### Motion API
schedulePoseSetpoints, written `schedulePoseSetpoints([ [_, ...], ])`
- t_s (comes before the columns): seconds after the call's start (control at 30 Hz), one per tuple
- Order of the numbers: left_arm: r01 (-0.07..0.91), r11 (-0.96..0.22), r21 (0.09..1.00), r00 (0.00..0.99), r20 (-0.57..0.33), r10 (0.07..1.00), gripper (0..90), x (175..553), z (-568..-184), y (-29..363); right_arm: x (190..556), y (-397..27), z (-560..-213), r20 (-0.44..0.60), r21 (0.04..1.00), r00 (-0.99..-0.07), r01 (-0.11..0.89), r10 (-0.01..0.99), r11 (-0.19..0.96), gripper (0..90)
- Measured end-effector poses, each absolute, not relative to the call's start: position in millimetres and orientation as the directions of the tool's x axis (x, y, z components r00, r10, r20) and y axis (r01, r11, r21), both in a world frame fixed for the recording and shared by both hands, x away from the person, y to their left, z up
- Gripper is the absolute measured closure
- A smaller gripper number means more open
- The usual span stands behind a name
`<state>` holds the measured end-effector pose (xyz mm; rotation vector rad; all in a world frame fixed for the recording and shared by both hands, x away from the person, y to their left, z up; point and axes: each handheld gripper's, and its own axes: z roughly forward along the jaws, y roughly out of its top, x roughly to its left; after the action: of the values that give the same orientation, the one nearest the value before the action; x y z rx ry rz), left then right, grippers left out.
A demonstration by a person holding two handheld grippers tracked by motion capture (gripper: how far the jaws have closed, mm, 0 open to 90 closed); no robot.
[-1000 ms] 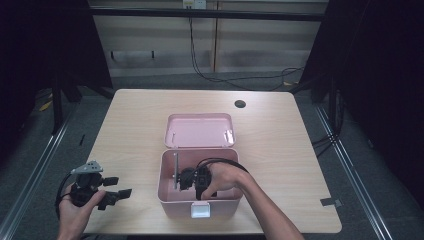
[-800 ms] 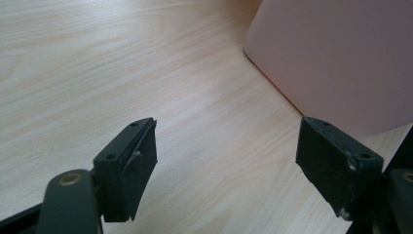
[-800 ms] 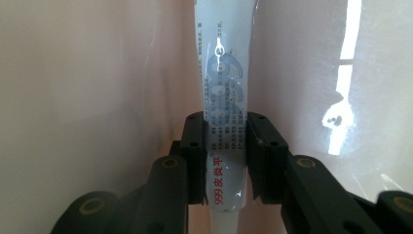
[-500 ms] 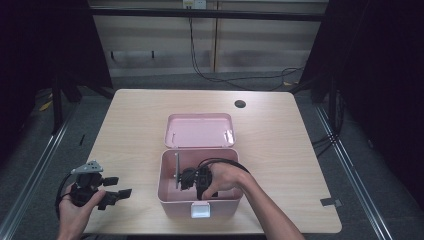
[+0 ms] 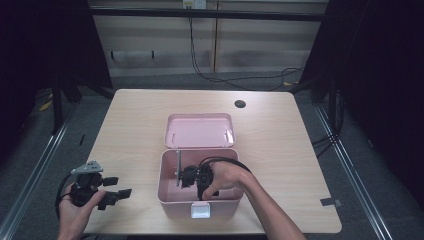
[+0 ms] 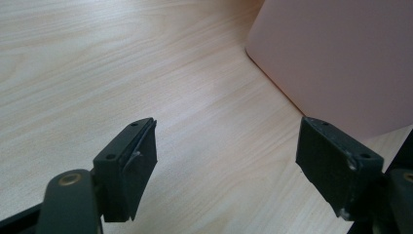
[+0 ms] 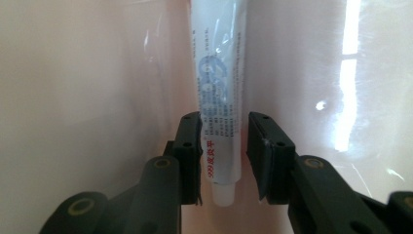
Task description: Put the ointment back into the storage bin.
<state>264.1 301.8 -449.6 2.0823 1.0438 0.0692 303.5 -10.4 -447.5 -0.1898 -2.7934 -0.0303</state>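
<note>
A pink box [image 5: 162,172] stands open on the table's near middle, with its lid [image 5: 200,131] laid back behind it. My right gripper [image 5: 184,177] reaches down inside the box. Its jaws sit close on both sides of a white tube with blue print [image 7: 219,97], near the capped end. That tube [image 5: 178,167] lies along the box's left wall. My left gripper [image 5: 117,189] hovers over the table's near left corner, left of the box. It is open, with bare wood between its pads [image 6: 134,165]. The box's pink side [image 6: 341,58] is ahead on its right.
The light wooden table [image 5: 135,125] has a round cable hole [image 5: 240,104] at the back right and a dark tape strip [image 5: 327,202] near the front right corner. Dark floor, metal rails and cables surround it.
</note>
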Motion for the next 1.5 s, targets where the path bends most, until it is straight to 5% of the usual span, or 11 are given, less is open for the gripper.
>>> schedulePoseSetpoints([
  [1.5,0.654,-0.352,0.67,0.662,-0.282,0.695,22.8,264.6,-449.7,301.8,309.1,-38.1,-383.9,0.224,0.089,-0.948,0.252,0.227,0.964,57.0],
])
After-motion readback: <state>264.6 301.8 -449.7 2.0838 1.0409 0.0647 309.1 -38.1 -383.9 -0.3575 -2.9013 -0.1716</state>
